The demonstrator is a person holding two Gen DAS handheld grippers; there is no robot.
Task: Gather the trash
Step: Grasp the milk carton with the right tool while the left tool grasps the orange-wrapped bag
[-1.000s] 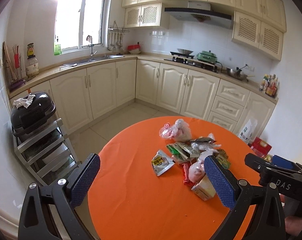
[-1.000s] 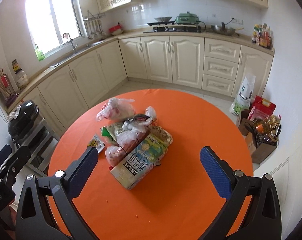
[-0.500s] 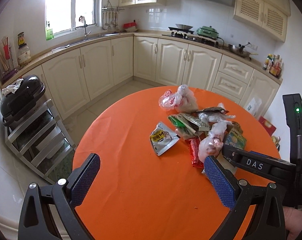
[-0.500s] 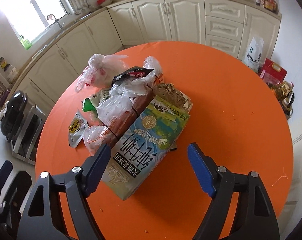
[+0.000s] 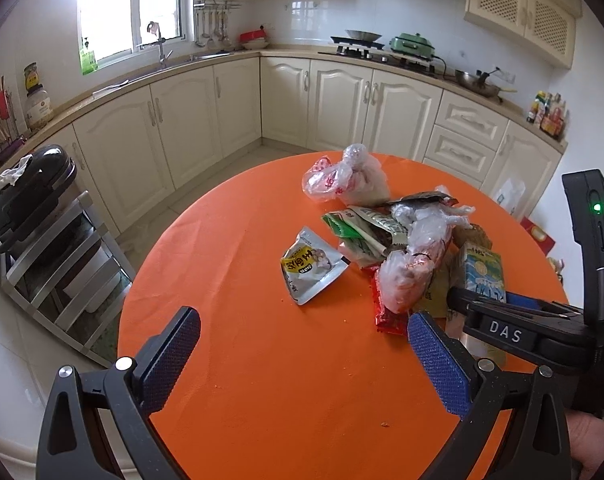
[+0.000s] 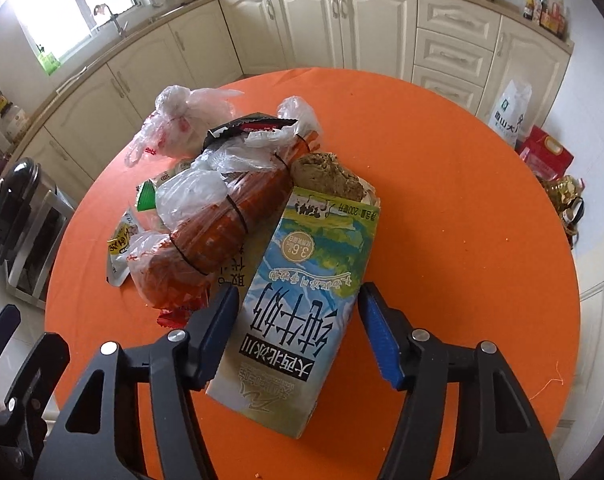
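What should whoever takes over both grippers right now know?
Right gripper: jaws just closing around the milk carton; the left pad looks on it, the right pad shows a slight gap, so no firm grip yet.
Left gripper: open, empty, over bare orange table.
Trash pile mid-table: tied plastic bags, red-filled bag, green wrappers, silver snack pouch lying apart on the left.
Done: nothing collected yet.
Left: close on the carton, lift it, then clear the rest. No bin is in view.

- one milk carton (image 6: 302, 312);
- two tied clear plastic bags (image 5: 347, 176) (image 6: 210, 224);
- one grey snack pouch (image 5: 309, 270);
- one green wrapper (image 5: 341, 226);
- two claws (image 5: 302, 352) (image 6: 298, 328)
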